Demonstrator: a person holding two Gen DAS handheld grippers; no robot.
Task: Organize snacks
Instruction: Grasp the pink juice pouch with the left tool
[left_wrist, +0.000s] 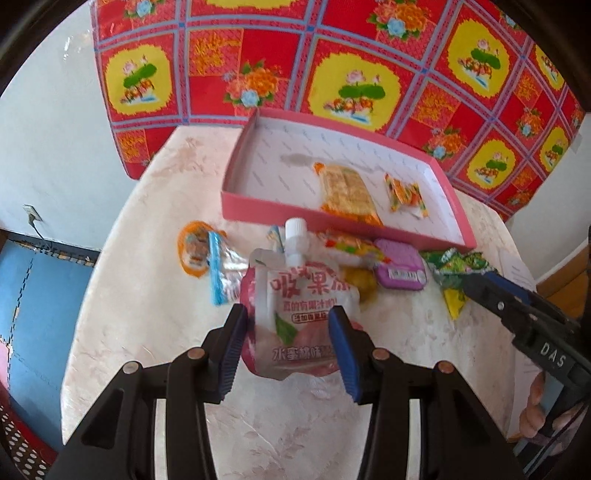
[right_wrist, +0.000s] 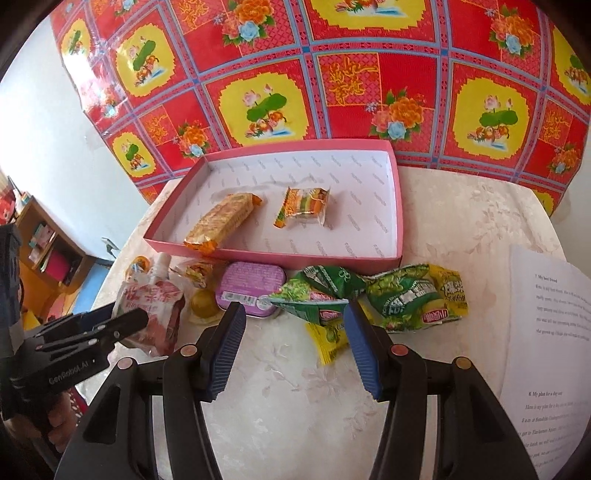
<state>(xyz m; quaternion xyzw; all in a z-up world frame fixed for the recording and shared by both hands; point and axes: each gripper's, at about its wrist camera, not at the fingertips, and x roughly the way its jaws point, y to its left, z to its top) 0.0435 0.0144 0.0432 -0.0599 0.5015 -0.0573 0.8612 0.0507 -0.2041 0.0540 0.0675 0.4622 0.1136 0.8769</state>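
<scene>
Left gripper (left_wrist: 286, 350) straddles the pink jelly pouch (left_wrist: 299, 314), jaws wide, nothing clamped. Right gripper (right_wrist: 295, 347) gapes too, bare, just short of the green snack packets (right_wrist: 369, 295). Beyond them sits a purple tin (right_wrist: 253, 288). Farthest, the pink box (right_wrist: 395, 206) holds only a biscuit pack (right_wrist: 221, 221) and a small wrapped snack (right_wrist: 304, 206): early days, most left. Readable: "DAS", "GenRobot.AI".

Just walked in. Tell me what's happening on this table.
A person with two handheld grippers is sorting snacks into a pink box. An orange biscuit pack and a small wrapped snack already lie inside. The left gripper straddles a pink jelly pouch; the right gripper is open by the green packets.
</scene>
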